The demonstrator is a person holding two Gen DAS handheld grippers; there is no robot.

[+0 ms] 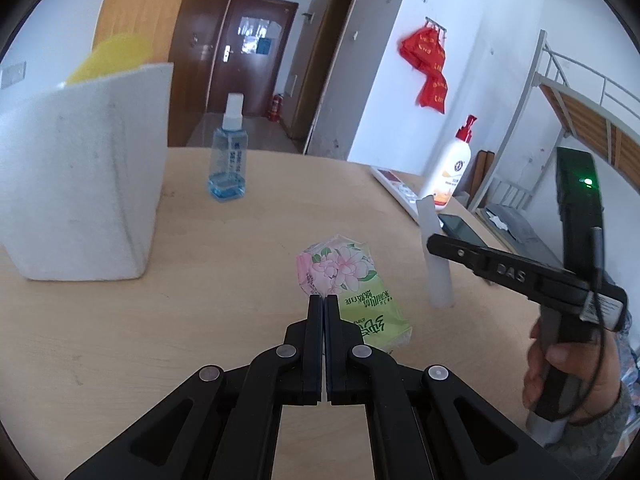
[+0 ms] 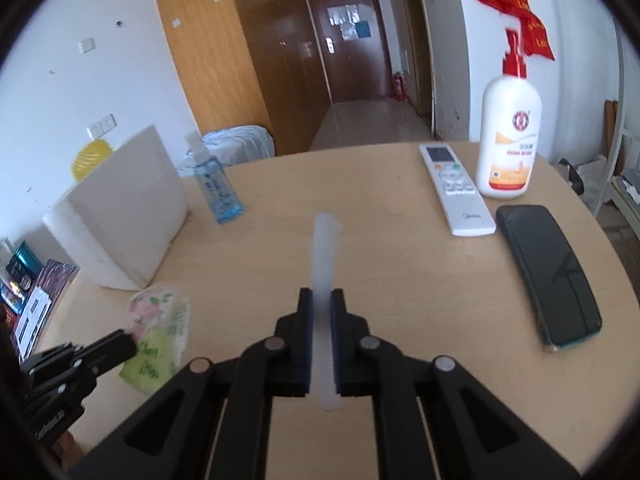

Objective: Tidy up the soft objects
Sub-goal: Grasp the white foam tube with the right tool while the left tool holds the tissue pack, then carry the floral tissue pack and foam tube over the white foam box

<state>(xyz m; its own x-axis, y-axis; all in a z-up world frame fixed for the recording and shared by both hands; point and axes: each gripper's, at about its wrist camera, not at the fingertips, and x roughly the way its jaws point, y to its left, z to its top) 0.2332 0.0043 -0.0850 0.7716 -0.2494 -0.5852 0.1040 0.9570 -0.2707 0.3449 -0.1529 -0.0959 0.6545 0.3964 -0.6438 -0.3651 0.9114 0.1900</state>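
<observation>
A green and pink floral tissue pack point(image 1: 352, 288) lies on the wooden table; it also shows in the right wrist view point(image 2: 160, 336). My left gripper point(image 1: 324, 300) is shut and empty, its tips just above the pack's near edge. My right gripper point(image 2: 321, 296) is shut on a translucent white stick point(image 2: 326, 264), held upright; the stick also shows in the left wrist view point(image 1: 436, 256), right of the pack. A white foam box point(image 1: 80, 176) stands at the left with a yellow sponge point(image 1: 112, 56) sticking out of it.
A blue spray bottle point(image 1: 228, 160) stands beside the box. A white lotion bottle point(image 2: 508, 136), a white remote point(image 2: 456, 188) and a black phone point(image 2: 548, 272) sit at the table's right. The table's edge point(image 2: 624, 320) curves round on the right.
</observation>
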